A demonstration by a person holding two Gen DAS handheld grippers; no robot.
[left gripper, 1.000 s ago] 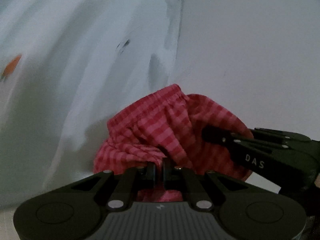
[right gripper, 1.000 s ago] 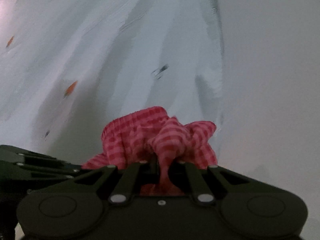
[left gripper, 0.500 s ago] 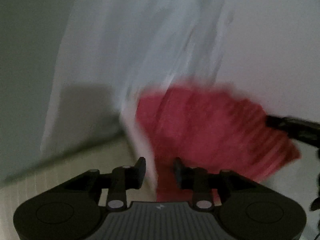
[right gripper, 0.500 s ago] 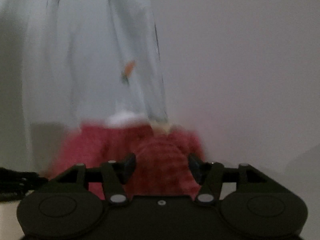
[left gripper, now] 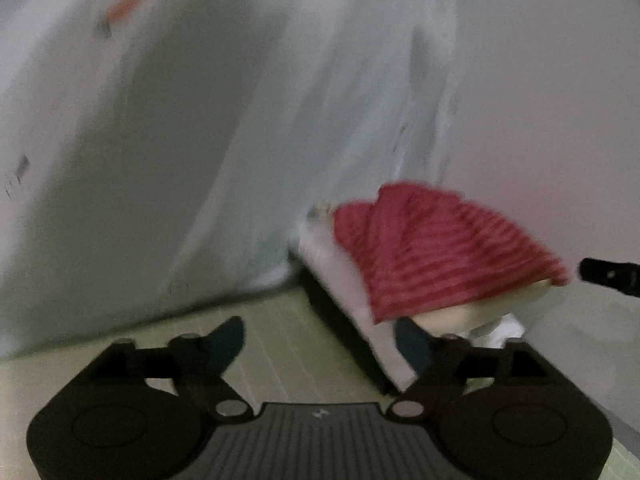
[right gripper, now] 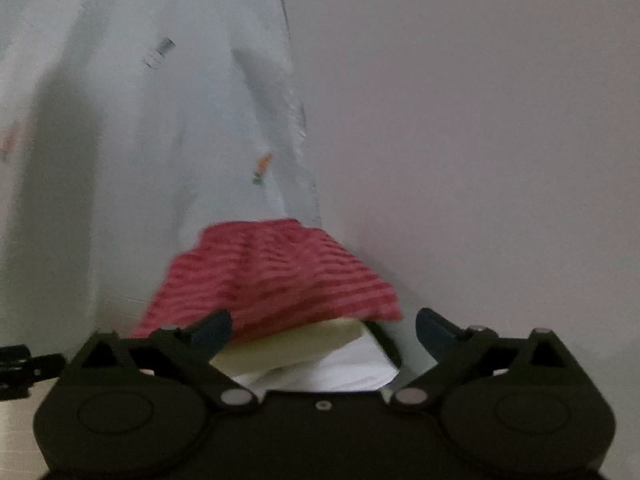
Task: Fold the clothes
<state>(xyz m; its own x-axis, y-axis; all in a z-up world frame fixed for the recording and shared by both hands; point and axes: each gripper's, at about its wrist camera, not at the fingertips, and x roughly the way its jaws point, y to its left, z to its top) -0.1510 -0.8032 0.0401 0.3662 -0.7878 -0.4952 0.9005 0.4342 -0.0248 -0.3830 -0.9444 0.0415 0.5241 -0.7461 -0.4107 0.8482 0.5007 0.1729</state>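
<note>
A folded red checked garment [left gripper: 436, 256] lies on top of a stack of folded cream and white clothes [left gripper: 352, 280]. It also shows in the right wrist view [right gripper: 272, 276], over the cream layer [right gripper: 296, 344]. My left gripper [left gripper: 320, 340] is open and empty, to the left of and just short of the stack. My right gripper [right gripper: 324, 332] is open and empty, right in front of the stack. The tip of the right gripper [left gripper: 608, 276] shows at the right edge of the left wrist view.
A pale curtain [left gripper: 200, 140] hangs behind the stack, beside a plain wall [right gripper: 480, 140]. The stack rests on a light greenish surface [left gripper: 280, 344]. The left gripper's edge [right gripper: 20, 364] shows at the far left of the right wrist view.
Both grippers were shut on the red garment a second ago. They have opened, let it go onto the stack and drawn back from it.
</note>
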